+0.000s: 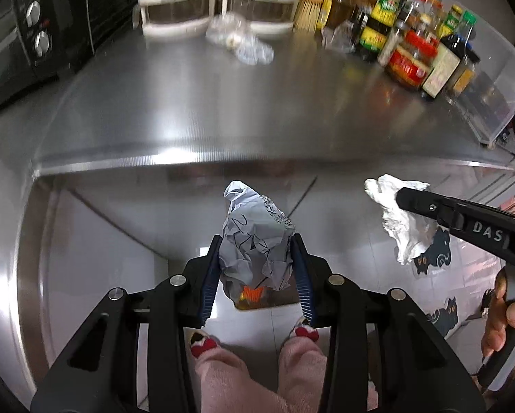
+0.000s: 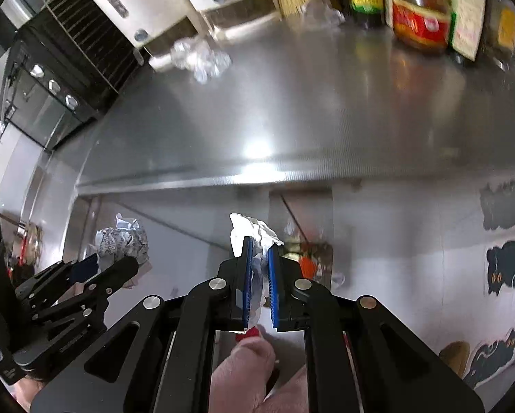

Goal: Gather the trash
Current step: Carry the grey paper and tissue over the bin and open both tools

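Note:
My left gripper (image 1: 255, 241) is shut on a crumpled grey printed paper wad (image 1: 255, 237), held off the front edge of the steel counter (image 1: 223, 110), above the floor. It also shows in the right wrist view (image 2: 123, 241). My right gripper (image 2: 259, 244) is shut on a crumpled white tissue (image 2: 250, 229), also off the counter's front edge. In the left wrist view that tissue (image 1: 395, 213) hangs from the right gripper's fingers (image 1: 426, 203) to the right of the paper wad. A clear crumpled plastic wrapper (image 1: 240, 39) lies at the back of the counter.
A black toaster oven (image 1: 33, 31) stands at the left. Two white canisters (image 1: 219, 3) and a brush (image 1: 309, 10) stand at the back. Several sauce jars and bottles (image 1: 409, 38) crowd the back right, beside a clear plastic tray (image 1: 498, 96). Below are a tiled floor and my slippers (image 1: 202, 344).

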`<state>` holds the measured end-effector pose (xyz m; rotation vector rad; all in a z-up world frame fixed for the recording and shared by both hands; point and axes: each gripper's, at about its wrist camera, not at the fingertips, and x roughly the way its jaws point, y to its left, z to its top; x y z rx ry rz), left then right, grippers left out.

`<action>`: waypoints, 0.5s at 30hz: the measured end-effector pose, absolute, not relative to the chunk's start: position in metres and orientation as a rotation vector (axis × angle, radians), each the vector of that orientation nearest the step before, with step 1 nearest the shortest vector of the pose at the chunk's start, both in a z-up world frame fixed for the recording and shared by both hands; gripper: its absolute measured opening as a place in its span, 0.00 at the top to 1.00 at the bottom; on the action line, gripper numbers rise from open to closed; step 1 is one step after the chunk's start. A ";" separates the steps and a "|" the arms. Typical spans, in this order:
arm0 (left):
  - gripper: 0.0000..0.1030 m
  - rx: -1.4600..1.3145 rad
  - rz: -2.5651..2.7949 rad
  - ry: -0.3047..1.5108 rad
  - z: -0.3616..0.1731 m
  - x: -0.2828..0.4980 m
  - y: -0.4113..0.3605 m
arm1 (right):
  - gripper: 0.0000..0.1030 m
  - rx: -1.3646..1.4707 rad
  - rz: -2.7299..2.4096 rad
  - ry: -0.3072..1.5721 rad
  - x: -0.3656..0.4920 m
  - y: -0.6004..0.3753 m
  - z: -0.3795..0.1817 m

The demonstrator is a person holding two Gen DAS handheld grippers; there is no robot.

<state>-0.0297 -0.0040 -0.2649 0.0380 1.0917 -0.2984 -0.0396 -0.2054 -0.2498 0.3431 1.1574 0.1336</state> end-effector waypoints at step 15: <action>0.64 0.060 -0.301 1.183 -0.367 -0.023 -0.020 | 0.90 0.368 0.073 1.268 -0.053 -0.207 -0.356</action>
